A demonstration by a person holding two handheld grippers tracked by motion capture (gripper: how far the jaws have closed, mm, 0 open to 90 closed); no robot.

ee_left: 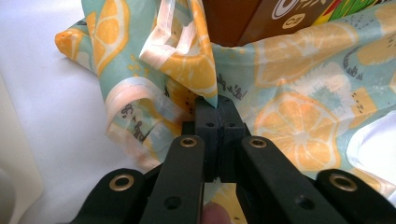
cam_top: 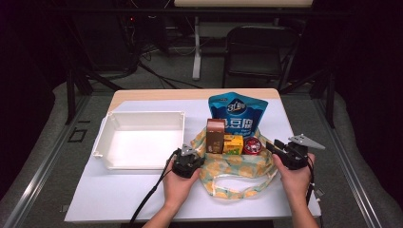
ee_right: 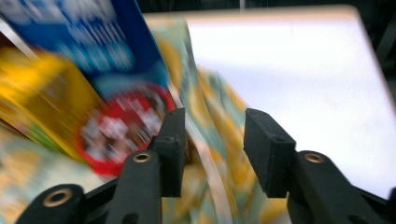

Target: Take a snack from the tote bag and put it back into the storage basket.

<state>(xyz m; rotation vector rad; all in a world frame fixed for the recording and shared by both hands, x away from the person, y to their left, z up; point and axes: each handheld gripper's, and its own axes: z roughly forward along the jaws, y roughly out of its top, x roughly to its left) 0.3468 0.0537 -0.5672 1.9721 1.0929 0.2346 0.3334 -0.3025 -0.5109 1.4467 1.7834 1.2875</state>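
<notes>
Table (cam_top: 119, 199): white, bears lemon-print bag (cam_top: 237, 166).
Left gripper (ee_left: 215, 109): clamped on bag's rim.
Right gripper (ee_right: 215, 149): apart, astride opposite rim.

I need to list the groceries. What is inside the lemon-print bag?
Standing in the lemon-print bag: a blue pouch, a brown carton, a yellow box and a red round tin. The cloth covers their lower parts and anything beneath them.

bag (cam_top: 237, 166): thin printed cloth (lemon pattern) | tray (cam_top: 138, 137): smooth white plastic
</notes>
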